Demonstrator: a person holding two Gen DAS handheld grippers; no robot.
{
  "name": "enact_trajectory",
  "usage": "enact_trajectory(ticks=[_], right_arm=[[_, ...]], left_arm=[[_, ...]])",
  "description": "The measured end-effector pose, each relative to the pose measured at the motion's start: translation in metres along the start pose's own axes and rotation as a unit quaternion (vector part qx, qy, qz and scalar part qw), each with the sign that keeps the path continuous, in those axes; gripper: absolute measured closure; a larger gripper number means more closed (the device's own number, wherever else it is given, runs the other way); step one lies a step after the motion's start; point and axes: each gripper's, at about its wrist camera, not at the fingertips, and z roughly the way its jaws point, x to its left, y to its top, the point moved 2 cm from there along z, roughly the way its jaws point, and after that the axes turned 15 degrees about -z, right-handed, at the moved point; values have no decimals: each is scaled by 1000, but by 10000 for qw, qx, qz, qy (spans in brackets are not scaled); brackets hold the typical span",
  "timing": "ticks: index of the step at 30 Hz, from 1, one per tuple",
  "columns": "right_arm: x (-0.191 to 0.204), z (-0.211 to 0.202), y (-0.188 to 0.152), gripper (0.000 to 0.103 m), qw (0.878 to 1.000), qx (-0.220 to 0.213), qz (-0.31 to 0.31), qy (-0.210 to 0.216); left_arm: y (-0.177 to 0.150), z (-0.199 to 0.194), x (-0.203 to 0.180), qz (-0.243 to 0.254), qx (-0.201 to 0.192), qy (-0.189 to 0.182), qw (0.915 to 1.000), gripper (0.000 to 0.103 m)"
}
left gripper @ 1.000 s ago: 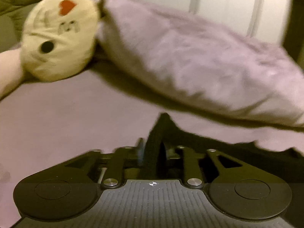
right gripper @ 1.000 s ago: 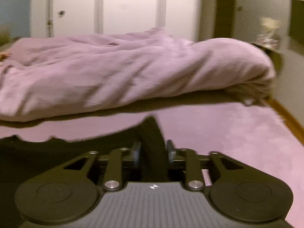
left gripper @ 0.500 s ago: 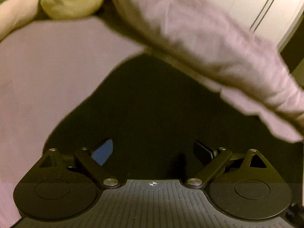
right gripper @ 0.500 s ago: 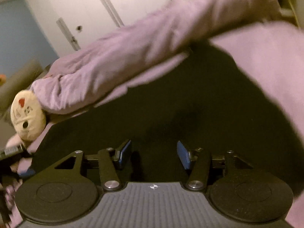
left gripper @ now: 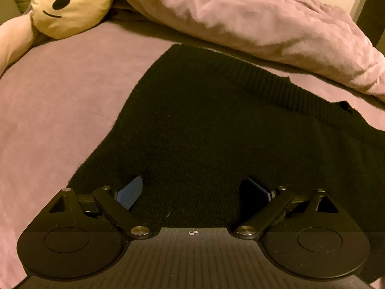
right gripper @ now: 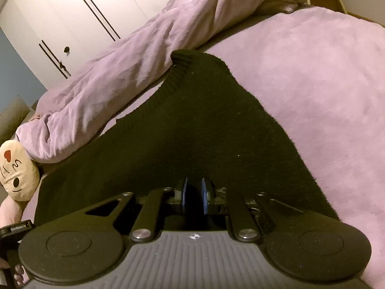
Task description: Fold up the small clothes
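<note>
While the black knit garment [left gripper: 216, 130] lies spread flat on the pink bed [left gripper: 60, 101], the left gripper [left gripper: 192, 190] hangs low over its near edge with its fingers [left gripper: 130, 191] wide apart and nothing between them. The blue pad of one finger shows clearly; the other sits in shadow against the dark knit. A ribbed band runs along the garment's far edge, close to the crumpled pink duvet [left gripper: 252, 21] heaped across the back of the bed. At the far left a cream plush toy [left gripper: 69, 4] with a drawn face rests partly against the duvet.

In the right wrist view the right gripper [right gripper: 193, 198] also sits over the garment [right gripper: 192, 125], its fingers [right gripper: 184, 196] drawn near to each other with a narrow gap left between the blue pads. Dark knit fills that gap, but whether the pads actually pinch a fold of it or only hover above it cannot be told. From here the garment narrows to a ribbed corner that reaches the duvet [right gripper: 125, 77], with the bed cover [right gripper: 312, 84] bare to the right. The plush toy [right gripper: 16, 171] lies at the left edge, and white wardrobe doors [right gripper: 84, 12] stand behind the bed. No container appears in either view.
</note>
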Motion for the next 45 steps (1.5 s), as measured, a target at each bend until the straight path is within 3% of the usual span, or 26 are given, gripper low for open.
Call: enact_trajectory(ticks=[6,9,13,16,18,22,24,26,29,32,34,36,40,43,45], right_arm=[[-1,-8,4,93,9997,16,-119,-203],[-1,-19,4,93,9987,28,-266,-439],[7,-32,3,92,9953,79,-531,-806],[16,-41,-1,79,9909,183,-610,-1187],[22,-44,-6,66,9891,351,-551,-1318],[38,-50,-25,61,9934,565,-259,-966],[44,-52,-35,53,9962,606,39,-617],[46,-52,-44,52,9965,639,345,-416],[35,-51,-54,52,9926,574,1042,-240],[11,-56,-56,52,9830,295,1803,-202],[-4,-61,-57,52,9749,95,2202,-324],[-21,-65,-58,52,9664,-100,2528,-457],[-43,-65,-59,55,9558,-294,2866,-583],[-47,-57,-57,69,9569,-161,2835,-604],[-46,-54,-54,92,9568,-175,2853,-537]], left_arm=[[9,-8,11,-319,-79,94,9994,7],[17,-21,37,-767,-244,166,9966,8],[17,-34,79,-1347,-172,283,9903,8],[11,-38,105,-1608,77,290,9865,8],[3,-37,121,-1824,346,117,9826,8],[-9,-37,134,-2290,701,-608,9690,9],[-11,-36,135,-2459,745,-981,9614,10],[-8,-30,138,-2657,733,-1281,9527,11],[-5,-18,139,-2904,963,-1462,9408,20],[2,-20,132,-2645,1029,-1610,9453,47],[3,-22,132,-2491,1022,-1679,9483,58],[3,-24,134,-2446,1012,-1687,9495,77],[4,-31,143,-2599,882,-1905,9426,83],[6,-38,142,-2590,721,-2026,9416,84],[9,-42,142,-2624,631,-2151,9386,85]])
